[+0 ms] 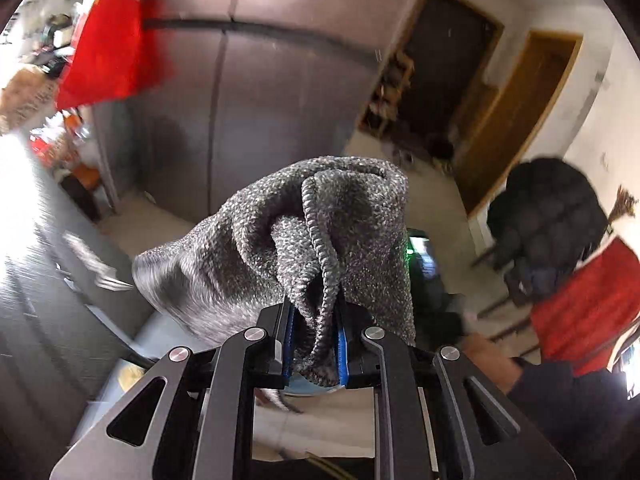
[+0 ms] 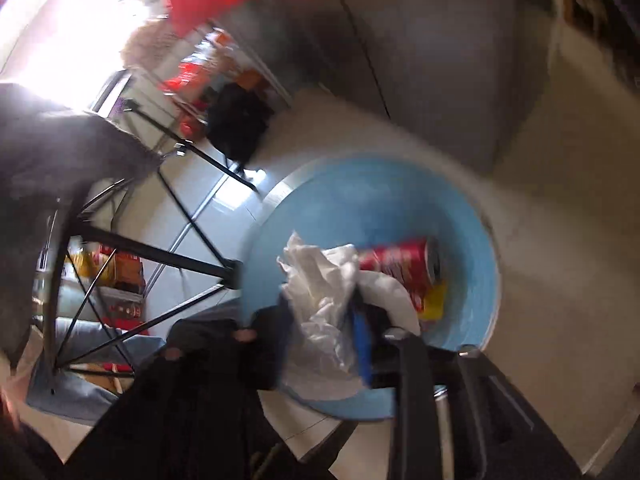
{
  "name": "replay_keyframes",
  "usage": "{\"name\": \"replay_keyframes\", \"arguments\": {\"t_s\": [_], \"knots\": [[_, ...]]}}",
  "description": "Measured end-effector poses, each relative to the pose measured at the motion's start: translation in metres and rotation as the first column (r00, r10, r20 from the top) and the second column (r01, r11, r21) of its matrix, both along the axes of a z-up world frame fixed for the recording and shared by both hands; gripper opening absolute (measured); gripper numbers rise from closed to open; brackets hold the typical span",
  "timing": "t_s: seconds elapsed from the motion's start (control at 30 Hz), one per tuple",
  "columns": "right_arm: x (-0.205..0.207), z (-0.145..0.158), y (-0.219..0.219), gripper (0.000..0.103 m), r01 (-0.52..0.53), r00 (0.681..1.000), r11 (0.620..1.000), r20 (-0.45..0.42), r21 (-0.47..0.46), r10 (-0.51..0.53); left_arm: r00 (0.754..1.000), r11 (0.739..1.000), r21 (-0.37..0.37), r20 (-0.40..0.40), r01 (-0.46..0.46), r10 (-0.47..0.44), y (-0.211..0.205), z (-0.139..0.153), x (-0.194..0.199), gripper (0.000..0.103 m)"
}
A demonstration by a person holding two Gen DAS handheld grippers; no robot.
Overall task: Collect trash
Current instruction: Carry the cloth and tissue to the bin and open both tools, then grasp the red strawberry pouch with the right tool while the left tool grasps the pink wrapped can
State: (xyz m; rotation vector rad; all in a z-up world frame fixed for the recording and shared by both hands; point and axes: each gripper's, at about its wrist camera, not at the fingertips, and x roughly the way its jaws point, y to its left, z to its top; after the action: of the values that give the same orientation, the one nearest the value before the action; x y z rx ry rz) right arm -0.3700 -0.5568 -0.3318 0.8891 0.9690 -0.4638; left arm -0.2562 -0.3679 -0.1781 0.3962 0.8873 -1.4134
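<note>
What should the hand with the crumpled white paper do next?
Probably open the right gripper and let go. It pinches the crumpled white paper right over the blue bin, where a red can already lies, so it should drop in.

Left wrist view: a knitted cloth (image 1: 304, 240) sits pinched between the jaws of the left gripper (image 1: 314, 344), bulging up and to the left of them. Far behind stands a cabinet (image 1: 260, 80); doors (image 1: 516, 116) lie far right.

Right wrist view: crumpled paper (image 2: 320, 300) sits between the jaws of the right gripper (image 2: 324, 336), directly over a bin (image 2: 320, 216). A can (image 2: 400, 268) lies inside the bin, right of the paper. A wire-legged frame (image 2: 160, 256) stands on the floor, left of the bin.
</note>
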Motion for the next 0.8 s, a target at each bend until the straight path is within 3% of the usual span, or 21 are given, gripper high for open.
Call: {"name": "replay_keyframes", "arguments": {"t_s": [0.03,0.07,0.2,0.33,0.4,0.43,0.47,0.5,0.53,0.63,0.7,0.8], "knots": [[-0.005,-0.016,-0.005,0.065,0.016,1.0,0.999,-0.001,0.033,-0.016,1.0,1.0,0.031,0.002,0.004,-0.004,-0.013,-0.015,-0.007,0.015],[-0.01,-0.026,-0.007,0.075,0.031,1.0,0.998,0.005,0.054,-0.031,1.0,0.998,0.056,-0.003,0.007,-0.007,-0.022,-0.027,-0.01,0.015],[-0.058,-0.039,-0.016,0.077,0.115,0.99,0.989,0.076,0.095,-0.122,1.0,0.988,0.153,-0.022,0.008,-0.005,-0.05,-0.078,-0.016,0.015],[-0.116,-0.026,-0.023,0.08,0.198,0.969,0.977,0.137,0.077,-0.207,0.998,0.973,0.222,-0.048,0.054,-0.045,-0.085,-0.126,-0.012,0.018],[-0.132,-0.017,-0.023,0.08,0.227,0.961,0.972,0.15,0.06,-0.234,0.996,0.967,0.247,-0.073,0.06,-0.043,-0.105,-0.145,-0.011,0.03],[-0.139,-0.012,-0.023,0.08,0.237,0.958,0.97,0.157,0.049,-0.241,0.996,0.963,0.262,-0.084,0.062,-0.041,-0.112,-0.157,-0.01,0.048],[-0.138,-0.01,-0.022,0.08,0.24,0.956,0.97,0.162,0.041,-0.244,0.995,0.958,0.278,-0.092,0.066,-0.042,-0.119,-0.164,-0.012,0.077],[-0.14,-0.005,-0.023,0.08,0.242,0.956,0.97,0.166,0.029,-0.243,0.994,0.952,0.299,-0.1,0.066,-0.037,-0.126,-0.174,-0.011,0.095],[-0.14,-0.001,-0.022,0.08,0.239,0.956,0.971,0.168,0.019,-0.239,0.994,0.95,0.306,-0.102,0.06,-0.03,-0.129,-0.179,-0.009,0.096],[-0.136,0.01,-0.022,0.08,0.224,0.96,0.974,0.174,-0.008,-0.22,0.994,0.949,0.309,-0.11,0.06,-0.027,-0.128,-0.176,-0.003,0.095],[-0.128,0.025,-0.023,0.08,0.206,0.96,0.978,0.197,-0.025,-0.197,0.997,0.957,0.283,-0.063,0.058,-0.042,-0.127,-0.162,-0.01,0.095],[-0.114,0.06,-0.022,0.08,0.158,0.963,0.983,0.234,-0.095,-0.132,0.999,0.98,0.194,-0.032,0.036,-0.031,-0.106,-0.107,-0.005,0.095]]}}
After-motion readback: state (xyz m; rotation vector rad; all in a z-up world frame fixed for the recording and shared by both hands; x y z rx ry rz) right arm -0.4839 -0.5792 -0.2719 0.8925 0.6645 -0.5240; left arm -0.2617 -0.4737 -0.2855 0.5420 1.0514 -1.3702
